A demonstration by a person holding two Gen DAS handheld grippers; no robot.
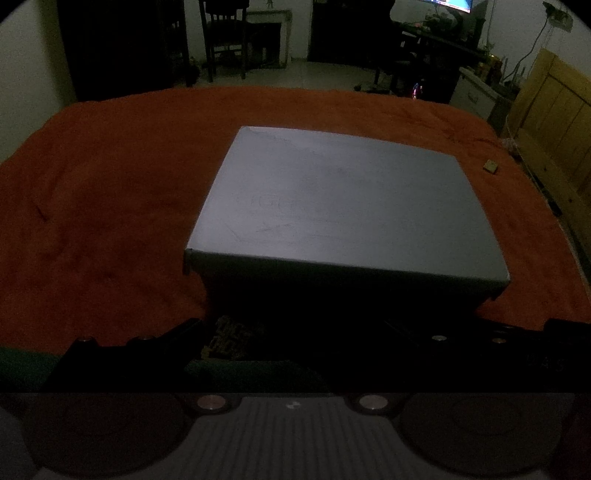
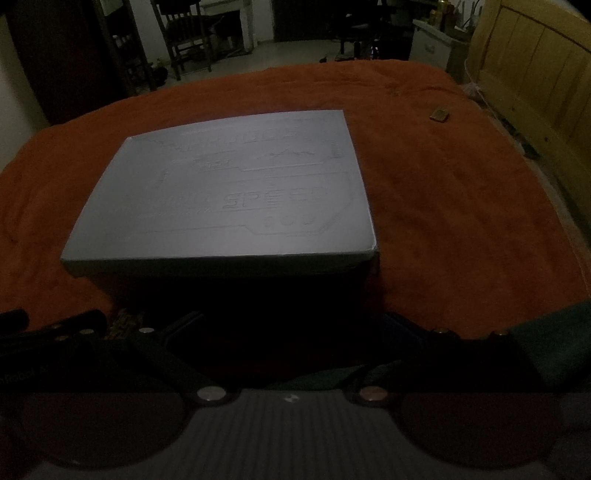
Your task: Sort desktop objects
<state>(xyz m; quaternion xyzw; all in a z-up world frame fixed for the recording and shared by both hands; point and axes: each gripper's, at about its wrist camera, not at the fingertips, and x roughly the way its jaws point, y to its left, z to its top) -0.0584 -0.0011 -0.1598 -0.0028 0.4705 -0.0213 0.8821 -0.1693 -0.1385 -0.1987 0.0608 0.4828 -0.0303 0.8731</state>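
A grey lidded box stands closed on the orange-red cloth; it also shows in the right wrist view with embossed lettering on its lid. My left gripper is open, its dark fingers spread wide just in front of the box's near side. My right gripper is open too, its fingers wide apart before the same side. A small patterned object lies in shadow by the box's near left corner, also seen in the right wrist view. A small tan block lies far right.
A wooden headboard-like panel runs along the right edge, also in the right wrist view. Chairs and dark furniture stand beyond the far edge. The scene is dim.
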